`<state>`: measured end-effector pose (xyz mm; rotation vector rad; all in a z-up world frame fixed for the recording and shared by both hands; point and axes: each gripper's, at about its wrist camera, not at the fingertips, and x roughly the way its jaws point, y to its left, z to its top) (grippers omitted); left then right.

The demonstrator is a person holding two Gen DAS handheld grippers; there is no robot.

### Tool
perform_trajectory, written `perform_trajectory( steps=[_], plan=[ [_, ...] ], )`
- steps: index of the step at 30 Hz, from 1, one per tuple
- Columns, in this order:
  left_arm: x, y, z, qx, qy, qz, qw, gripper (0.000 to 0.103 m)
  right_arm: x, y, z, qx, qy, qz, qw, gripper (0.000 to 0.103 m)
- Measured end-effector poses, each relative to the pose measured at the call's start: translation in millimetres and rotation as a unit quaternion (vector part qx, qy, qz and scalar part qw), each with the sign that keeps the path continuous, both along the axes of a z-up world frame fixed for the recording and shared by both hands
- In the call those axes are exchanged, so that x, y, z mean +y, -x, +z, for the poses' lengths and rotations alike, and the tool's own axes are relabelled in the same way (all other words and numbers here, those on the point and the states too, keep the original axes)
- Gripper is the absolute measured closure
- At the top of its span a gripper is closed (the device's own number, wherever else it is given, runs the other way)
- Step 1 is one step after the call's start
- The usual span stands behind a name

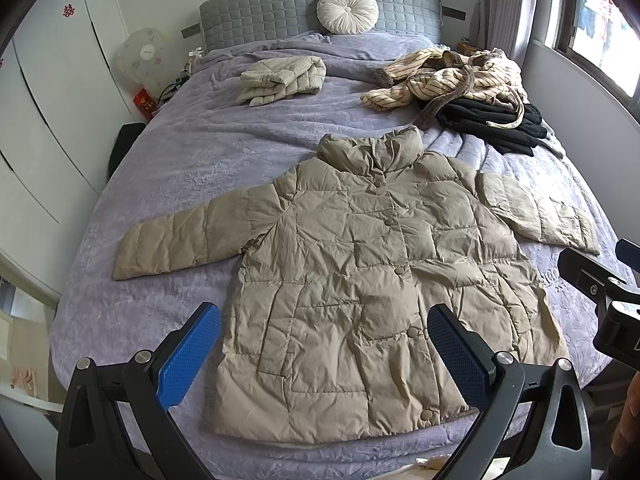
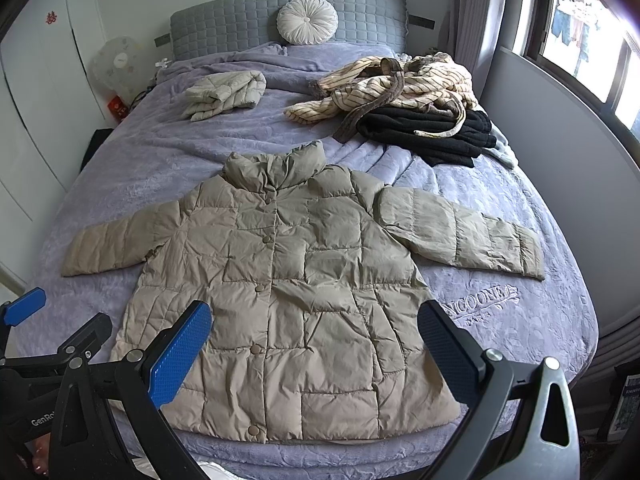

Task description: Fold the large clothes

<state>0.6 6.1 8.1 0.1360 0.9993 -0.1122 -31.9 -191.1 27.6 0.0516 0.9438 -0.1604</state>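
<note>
A beige quilted puffer jacket [image 1: 360, 272] lies flat and buttoned on the purple bed, collar away from me and both sleeves spread out; it also fills the right wrist view [image 2: 296, 292]. My left gripper [image 1: 324, 352] is open and empty, hovering above the jacket's hem on its left half. My right gripper [image 2: 314, 352] is open and empty, hovering above the hem on the right half. Part of the right gripper's body [image 1: 600, 292] shows at the right edge of the left view, and the left gripper's body [image 2: 60, 344] shows at the left edge of the right view.
A folded beige jacket [image 1: 280, 80] lies near the headboard. A pile of striped cream clothing [image 1: 444, 76] on black clothing [image 1: 492, 124] sits at the far right. A round white cushion [image 1: 347, 11] leans on the grey headboard. Wardrobes stand left, a window right.
</note>
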Motion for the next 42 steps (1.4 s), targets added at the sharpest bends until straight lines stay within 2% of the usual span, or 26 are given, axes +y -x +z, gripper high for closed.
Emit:
perform_trajectory(
  steps=[13, 18, 25, 31, 35, 38, 42],
  plan=[
    [2, 1, 0, 0.004, 0.002, 0.000, 1.0000, 0.000, 1, -2, -2, 0.005, 0.002, 0.001, 1.000, 0.001],
    [14, 1, -8, 0.010, 0.010, -0.003, 0.9999, 0.000, 4, -3, -5, 0.023, 0.006, 0.004, 1.000, 0.000],
    [36, -11, -33, 0.054, 0.038, 0.005, 0.9978, 0.000, 22, -20, -24, 0.044, -0.013, 0.027, 0.999, 0.001],
    [77, -27, -55, 0.079, 0.045, 0.052, 0.9945, 0.000, 43, -49, -43, 0.075, -0.050, 0.056, 0.994, 0.000],
    [118, -46, -78, 0.091, 0.056, 0.085, 0.9906, 0.000, 70, -69, -68, 0.118, -0.086, 0.094, 0.985, 0.000],
    [148, -61, -98, 0.096, 0.063, 0.100, 0.9883, 0.000, 99, -82, -90, 0.146, -0.083, 0.116, 0.979, 0.000],
    [196, -87, -135, 0.112, 0.104, 0.126, 0.9802, 0.000, 129, -104, -119, 0.173, -0.083, 0.129, 0.973, 0.000]
  ],
)
